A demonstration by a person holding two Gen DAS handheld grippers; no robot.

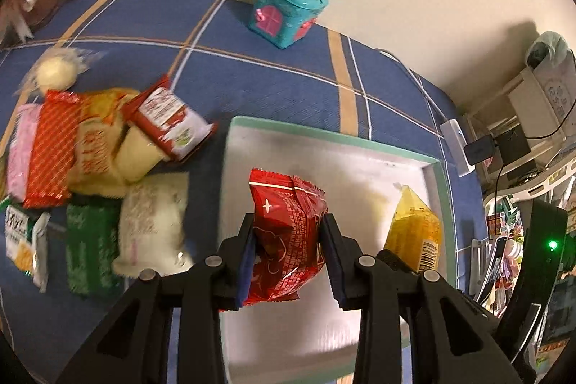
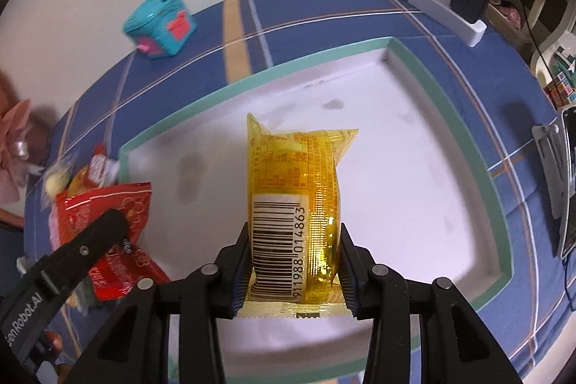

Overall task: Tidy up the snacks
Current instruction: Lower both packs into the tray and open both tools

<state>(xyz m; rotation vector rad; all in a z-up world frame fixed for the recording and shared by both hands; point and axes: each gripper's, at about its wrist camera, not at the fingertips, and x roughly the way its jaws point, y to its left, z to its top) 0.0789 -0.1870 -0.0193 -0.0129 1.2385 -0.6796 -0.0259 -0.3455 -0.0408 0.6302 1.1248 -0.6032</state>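
Clamping the red snack packet (image 1: 288, 233) between left gripper (image 1: 288, 261) pads, above the tray's (image 1: 334, 137) left half. Right gripper (image 2: 295, 261) pinched on the yellow snack packet (image 2: 298, 189), over the tray's middle. Remaining snack pile (image 1: 97, 175) left of the tray, on the blue plaid cloth (image 1: 270, 78).

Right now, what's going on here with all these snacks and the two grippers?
A person is sorting snacks with a handheld gripper in each hand. The left gripper is shut on a red snack packet, and the right gripper is shut on a yellow snack packet. Both packets hang over the white tray with a green rim, whose floor looks bare. A pile of other snacks lies on the blue plaid cloth beside the tray.
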